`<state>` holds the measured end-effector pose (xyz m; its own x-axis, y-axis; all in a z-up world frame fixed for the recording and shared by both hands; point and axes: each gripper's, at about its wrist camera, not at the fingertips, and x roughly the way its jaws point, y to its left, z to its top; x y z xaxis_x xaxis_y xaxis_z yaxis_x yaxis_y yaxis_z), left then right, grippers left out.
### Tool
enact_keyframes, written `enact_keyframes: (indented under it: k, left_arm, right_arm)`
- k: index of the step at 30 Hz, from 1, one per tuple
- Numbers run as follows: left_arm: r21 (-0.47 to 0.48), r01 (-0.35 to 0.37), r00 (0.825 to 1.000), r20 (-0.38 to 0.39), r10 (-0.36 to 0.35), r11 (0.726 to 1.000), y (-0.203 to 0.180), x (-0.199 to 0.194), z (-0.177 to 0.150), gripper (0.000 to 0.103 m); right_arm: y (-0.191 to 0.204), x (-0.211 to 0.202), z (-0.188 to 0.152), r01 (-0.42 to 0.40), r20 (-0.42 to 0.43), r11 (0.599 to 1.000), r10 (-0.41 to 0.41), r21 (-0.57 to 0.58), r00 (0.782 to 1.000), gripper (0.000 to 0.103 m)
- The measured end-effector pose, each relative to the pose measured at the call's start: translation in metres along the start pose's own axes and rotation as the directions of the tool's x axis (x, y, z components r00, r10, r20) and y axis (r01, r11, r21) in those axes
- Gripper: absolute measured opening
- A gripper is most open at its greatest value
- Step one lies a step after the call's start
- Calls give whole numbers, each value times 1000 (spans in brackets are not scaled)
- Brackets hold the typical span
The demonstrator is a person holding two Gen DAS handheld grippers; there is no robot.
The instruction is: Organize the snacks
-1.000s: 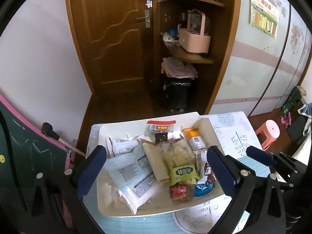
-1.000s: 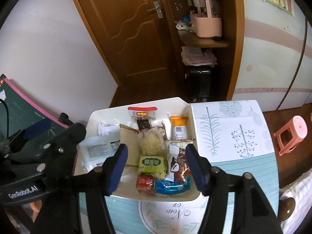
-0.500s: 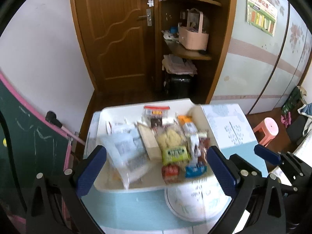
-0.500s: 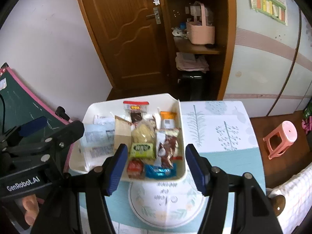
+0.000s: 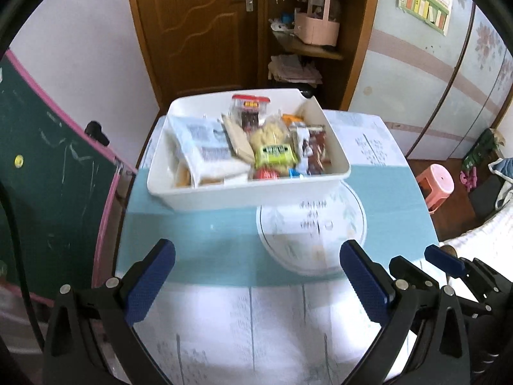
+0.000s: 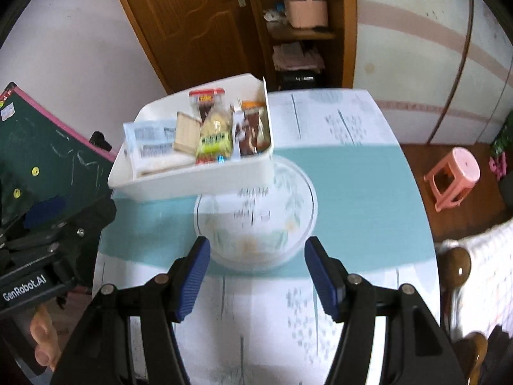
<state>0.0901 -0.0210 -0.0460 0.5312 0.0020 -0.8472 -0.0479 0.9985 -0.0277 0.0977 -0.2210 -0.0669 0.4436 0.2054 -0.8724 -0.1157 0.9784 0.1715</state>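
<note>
A white bin [image 5: 243, 191] [image 6: 192, 183] stands at the far left of the table, filled with several snack packets: a large white packet [image 5: 205, 144], a green-labelled bag [image 5: 274, 154] [image 6: 214, 142], a brown chocolate packet [image 5: 315, 147] and a red-topped packet [image 5: 250, 106]. My left gripper [image 5: 256, 284] is open and empty, low over the near table, well back from the bin. My right gripper [image 6: 256, 276] is open and empty, just in front of a round white plate [image 6: 256, 221] [image 5: 312, 234].
The table wears a teal and white patterned cloth [image 5: 198, 240]. A green chalkboard [image 5: 48, 173] leans at the left. A pink stool [image 6: 453, 178] stands on the floor at the right. A wooden door [image 5: 192, 29] and shelves [image 5: 307, 48] lie beyond the table.
Both grippers have pulled back from over the bin toward the near side of the table and dropped lower. The bin now looks farther away. Both stay open and empty.
</note>
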Motion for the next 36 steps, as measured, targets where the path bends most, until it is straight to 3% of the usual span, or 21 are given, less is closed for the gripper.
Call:
enact_keyframes:
  k: [16, 28, 36]
  left_arm:
    - [-23, 23, 999, -28, -23, 999, -5, -54, -49, 102]
    - [7, -11, 999, 41, 10, 1000, -8, -88, -56, 102]
    - [11, -19, 999, 27, 19, 1000, -3, -91, -61, 102]
  right_arm:
    - [7, -65, -59, -7, 21, 1000, 8, -21, 1000, 62]
    - [16, -91, -69, 49, 59, 999, -48, -17, 997, 62]
    - [9, -100, -73, 55, 82, 998, -58, 37, 995, 62]
